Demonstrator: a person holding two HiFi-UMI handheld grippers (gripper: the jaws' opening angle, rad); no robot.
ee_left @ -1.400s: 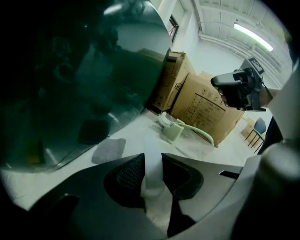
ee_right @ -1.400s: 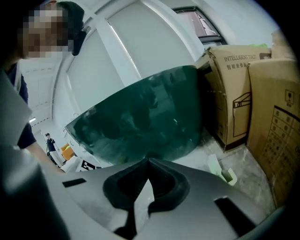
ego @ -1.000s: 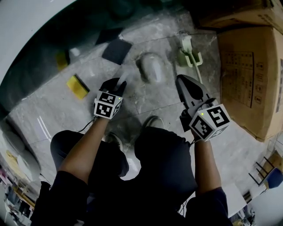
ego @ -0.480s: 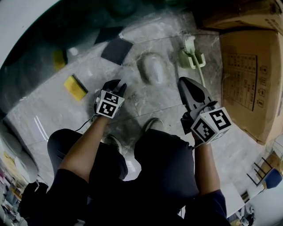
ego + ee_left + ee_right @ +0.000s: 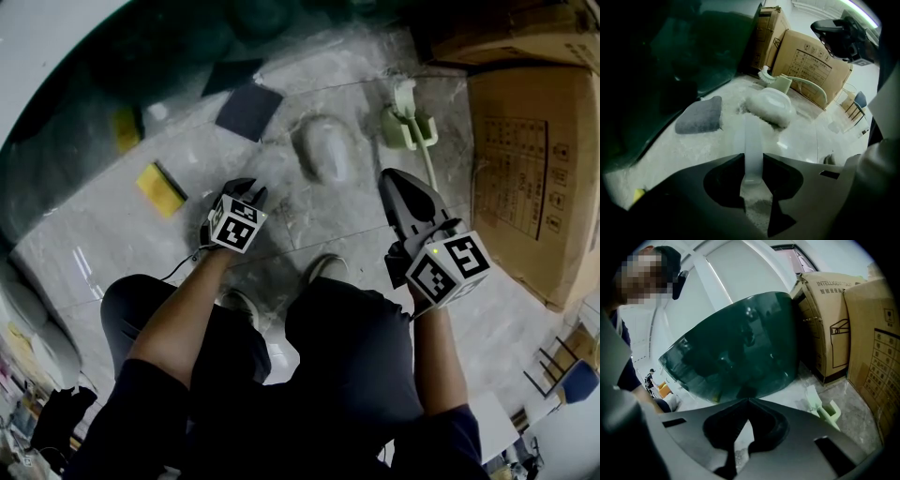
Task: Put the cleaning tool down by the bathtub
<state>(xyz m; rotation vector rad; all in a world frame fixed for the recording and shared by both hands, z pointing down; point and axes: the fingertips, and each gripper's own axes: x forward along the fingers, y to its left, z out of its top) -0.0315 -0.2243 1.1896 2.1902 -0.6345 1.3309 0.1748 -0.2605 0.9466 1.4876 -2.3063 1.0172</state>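
The left claw [image 5: 753,158] grips the cleaning tool [image 5: 759,117] by its translucent handle [image 5: 752,136]. Its white head [image 5: 771,107] lies just ahead on the floor [image 5: 693,145]. The claw has sunk lower than a second ago.

Dark green bathtub [image 5: 736,352], yellow sponge [image 5: 161,187], grey marbled floor [image 5: 103,244], brown cardboard box [image 5: 525,159], translucent white cleaning tool [image 5: 752,138]

The head view looks steeply down from above the person's knees, with the bathtub [image 5: 141,75] at 10 o'clock and the cardboard box [image 5: 525,169] at 3 o'clock. The left gripper view sits low, close to the floor [image 5: 684,145], facing the box; the right gripper view faces the bathtub's dark wall. All three share the green brush holder [image 5: 410,127].
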